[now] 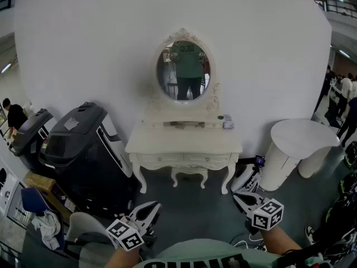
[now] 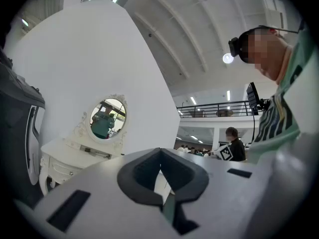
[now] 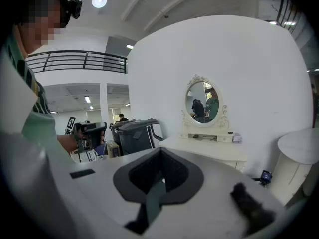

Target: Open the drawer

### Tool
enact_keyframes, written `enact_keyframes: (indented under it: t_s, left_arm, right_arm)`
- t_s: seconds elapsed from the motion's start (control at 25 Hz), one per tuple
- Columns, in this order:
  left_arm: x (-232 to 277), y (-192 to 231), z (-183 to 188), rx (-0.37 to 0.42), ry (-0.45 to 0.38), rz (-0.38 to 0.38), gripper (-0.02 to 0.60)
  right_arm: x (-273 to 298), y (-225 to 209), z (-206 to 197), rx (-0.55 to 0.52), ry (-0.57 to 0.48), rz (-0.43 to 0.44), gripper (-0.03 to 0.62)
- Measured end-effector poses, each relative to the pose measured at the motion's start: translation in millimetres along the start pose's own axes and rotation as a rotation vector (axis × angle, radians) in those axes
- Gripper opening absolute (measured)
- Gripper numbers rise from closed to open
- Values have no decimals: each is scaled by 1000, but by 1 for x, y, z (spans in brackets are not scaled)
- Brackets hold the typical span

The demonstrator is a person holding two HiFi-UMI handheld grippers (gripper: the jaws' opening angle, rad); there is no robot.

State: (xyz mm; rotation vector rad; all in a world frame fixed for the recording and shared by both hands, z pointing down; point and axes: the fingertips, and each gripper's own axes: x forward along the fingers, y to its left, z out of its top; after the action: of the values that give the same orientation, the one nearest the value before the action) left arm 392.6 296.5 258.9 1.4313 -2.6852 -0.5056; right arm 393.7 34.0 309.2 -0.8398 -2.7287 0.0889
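A white carved dressing table (image 1: 184, 141) stands against a curved white wall (image 1: 111, 49). It lies at 12 o'clock from both grippers and well apart from them. Its pale drawer (image 1: 184, 161), fitted with small knobs, runs across the front under the tabletop and sits flush, fully closed. An oval mirror in an ornate white frame (image 1: 184, 71) rises from the back of the table and reflects a person in a green shirt. A small greyish box (image 1: 227, 123) rests on the low shelf below the mirror, at the mirror's 4 o'clock.

The left gripper (image 1: 154, 206) is low in the head view, at about 7 o'clock, with its marker cube nearer the person. In the left gripper view its jaws (image 2: 160, 150) are closed tip to tip with nothing between them. There the dressing table (image 2: 65, 151) shows at 9 o'clock.

The right gripper (image 1: 241, 199) is at about 5 o'clock in the head view and angled slightly downward. Its jaws (image 3: 160, 150) are also pressed together and empty. In the right gripper view the dressing table (image 3: 209, 151) is at roughly 2 o'clock.

A large black and grey machine (image 1: 83, 149) stands on the floor at the table's 9 o'clock, just beside it. A white round pedestal table (image 1: 304, 135) stands at its 3 o'clock. A small device with a blue-lit screen (image 1: 259, 161) sits between that pedestal and the dressing table's right leg.
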Motion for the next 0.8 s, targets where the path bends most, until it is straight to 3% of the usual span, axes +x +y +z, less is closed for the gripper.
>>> enact_keyframes:
  t_s: [0.4,0.6,0.8]
  left_arm:
    - [7,2,0,-8,-3,-6,9]
    - [18,2,1,-6,3,-10,9]
    - [33,-6,0,2,2,-17,9]
  right_arm:
    - [4,-7,-1,10,-2,2,11]
    - [4,-16,4,89,-32,37,11]
    - [-4,-25,3,65,-36,46,11]
